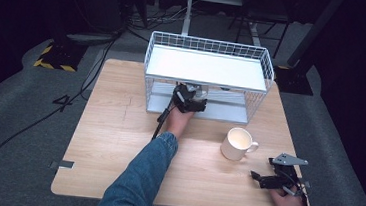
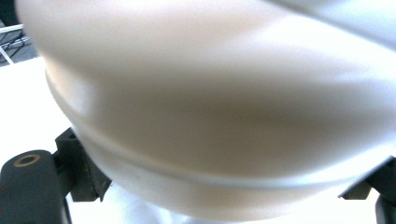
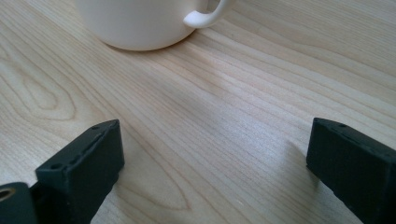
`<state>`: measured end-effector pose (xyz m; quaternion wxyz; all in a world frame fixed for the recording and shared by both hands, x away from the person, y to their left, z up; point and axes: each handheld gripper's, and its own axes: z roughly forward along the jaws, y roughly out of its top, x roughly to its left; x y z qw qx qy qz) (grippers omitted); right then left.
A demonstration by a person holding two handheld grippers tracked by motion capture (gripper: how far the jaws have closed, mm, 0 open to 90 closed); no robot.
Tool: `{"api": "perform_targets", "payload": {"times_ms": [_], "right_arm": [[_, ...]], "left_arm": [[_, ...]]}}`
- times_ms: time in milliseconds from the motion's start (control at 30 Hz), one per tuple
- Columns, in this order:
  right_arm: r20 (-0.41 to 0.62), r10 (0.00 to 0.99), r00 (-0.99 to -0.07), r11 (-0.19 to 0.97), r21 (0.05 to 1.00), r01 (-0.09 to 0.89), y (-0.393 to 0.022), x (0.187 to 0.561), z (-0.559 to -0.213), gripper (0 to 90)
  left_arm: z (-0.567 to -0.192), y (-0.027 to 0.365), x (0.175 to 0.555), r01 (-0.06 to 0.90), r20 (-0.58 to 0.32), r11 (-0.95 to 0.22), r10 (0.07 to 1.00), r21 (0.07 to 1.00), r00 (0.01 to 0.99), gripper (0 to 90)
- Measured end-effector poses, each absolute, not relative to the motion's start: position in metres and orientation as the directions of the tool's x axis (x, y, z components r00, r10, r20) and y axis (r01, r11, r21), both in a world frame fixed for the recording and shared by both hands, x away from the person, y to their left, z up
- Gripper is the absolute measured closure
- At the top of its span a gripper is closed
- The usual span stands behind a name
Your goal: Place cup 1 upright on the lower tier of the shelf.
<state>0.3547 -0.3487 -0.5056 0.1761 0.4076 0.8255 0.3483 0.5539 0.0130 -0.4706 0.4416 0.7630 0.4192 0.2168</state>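
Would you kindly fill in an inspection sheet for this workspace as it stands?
Surface: wooden table, light wood.
Job's things: white wire rack at the far edge; white rounded object at its lower shelf; white mug upright on the table.
Clutter: nothing seen.
Grippers: left gripper reaches into the lower shelf, jaws either side of the object, contact unclear; right gripper open, low over the table near the mug.
Cables: black cables on the floor behind the table.
Surroundings: grey carpet, dark room.

Grey carpet floor (image 1: 12, 133), wooden table (image 1: 112, 142), dark surroundings.
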Motion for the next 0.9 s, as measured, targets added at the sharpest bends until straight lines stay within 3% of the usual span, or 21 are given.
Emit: {"api": "perform_targets", "payload": {"times_ms": [500, 900], "right_arm": [[-0.008, 0.797, -0.604, 0.426, 0.717, 0.552, -0.348, 0.355, -0.505, 4.2], [-0.007, 0.797, -0.604, 0.425, 0.717, 0.552, -0.348, 0.355, -0.505, 4.2]], "left_arm": [[-0.461, 0.026, 0.526, 0.429, -0.06, -0.24, 0.815, 0.871, 0.577, 0.3], [-0.447, 0.055, 0.492, 0.411, -0.08, -0.223, 0.795, 0.884, 0.602, 0.0]]}}
